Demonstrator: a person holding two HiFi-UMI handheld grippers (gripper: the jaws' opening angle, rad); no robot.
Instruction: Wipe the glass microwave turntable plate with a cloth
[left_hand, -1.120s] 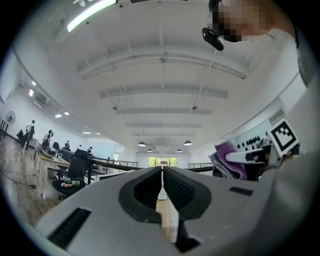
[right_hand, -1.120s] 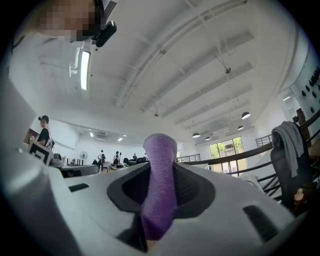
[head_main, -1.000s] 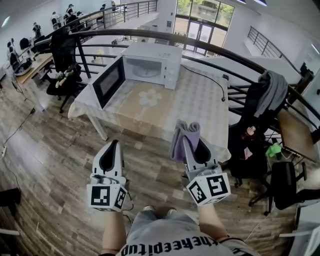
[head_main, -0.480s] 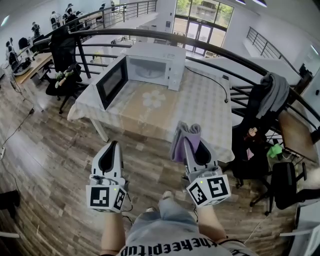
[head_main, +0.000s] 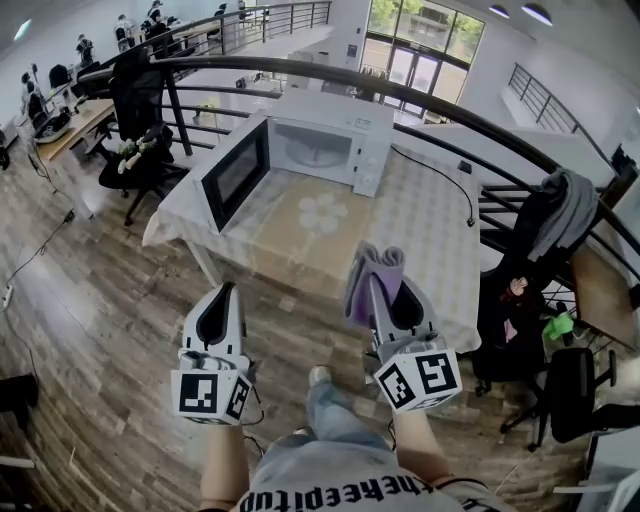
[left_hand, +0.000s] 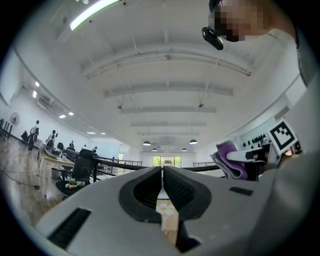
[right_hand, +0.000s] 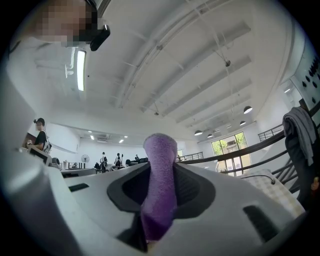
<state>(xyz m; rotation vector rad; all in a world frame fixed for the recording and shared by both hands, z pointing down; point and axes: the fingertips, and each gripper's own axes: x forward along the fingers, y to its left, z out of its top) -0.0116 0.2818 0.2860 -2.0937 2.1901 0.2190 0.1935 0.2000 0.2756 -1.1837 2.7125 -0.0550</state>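
Wood floor (head_main: 110, 290) lies open up to the near edge of the table (head_main: 430, 225); the microwave (head_main: 345, 115) has its door (head_main: 235, 172) swung wide to the left, and only the head view shows the glass turntable plate (head_main: 318, 156) inside. The gripper views settle the rest: the right gripper (head_main: 383, 290) is clenched on the purple cloth (right_hand: 159, 185), and the left gripper (left_hand: 162, 175) is pressed together, empty.

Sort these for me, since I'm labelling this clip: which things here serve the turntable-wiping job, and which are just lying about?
For the job: purple cloth, clamped in the right gripper; left gripper, shut and empty; white microwave, door open, on the table.

Lying about: grey garment draped at right; black office chair at left; railing.
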